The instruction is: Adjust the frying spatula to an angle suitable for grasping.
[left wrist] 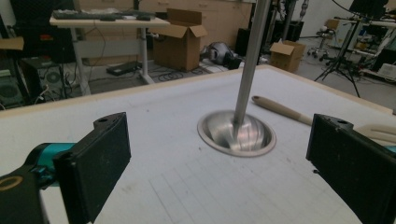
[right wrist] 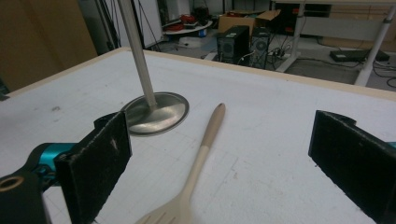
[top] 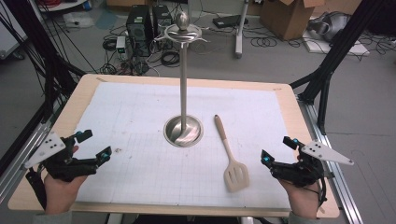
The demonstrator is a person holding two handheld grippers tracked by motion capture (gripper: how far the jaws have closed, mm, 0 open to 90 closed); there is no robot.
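A cream slotted spatula [top: 230, 157] lies flat on the white gridded mat, handle pointing away, just right of the metal stand. The stand [top: 183, 84] is a tall silver pole on a round base [top: 183, 131] with hooks at its top. My left gripper [top: 95, 145] rests at the near left edge, held by a hand, jaws wide open and empty. My right gripper [top: 278, 150] sits at the near right, also open and empty, right of the spatula's head. In the right gripper view the spatula [right wrist: 201, 163] lies between the jaws, farther ahead. The left gripper view shows the stand base [left wrist: 236, 133] and spatula handle [left wrist: 281, 110].
The white mat [top: 140, 121] covers a wooden table [top: 289, 100]. Beyond the table the floor holds computer towers [top: 140, 23], cables, a cardboard box [top: 287, 16] and black tripod legs on both sides.
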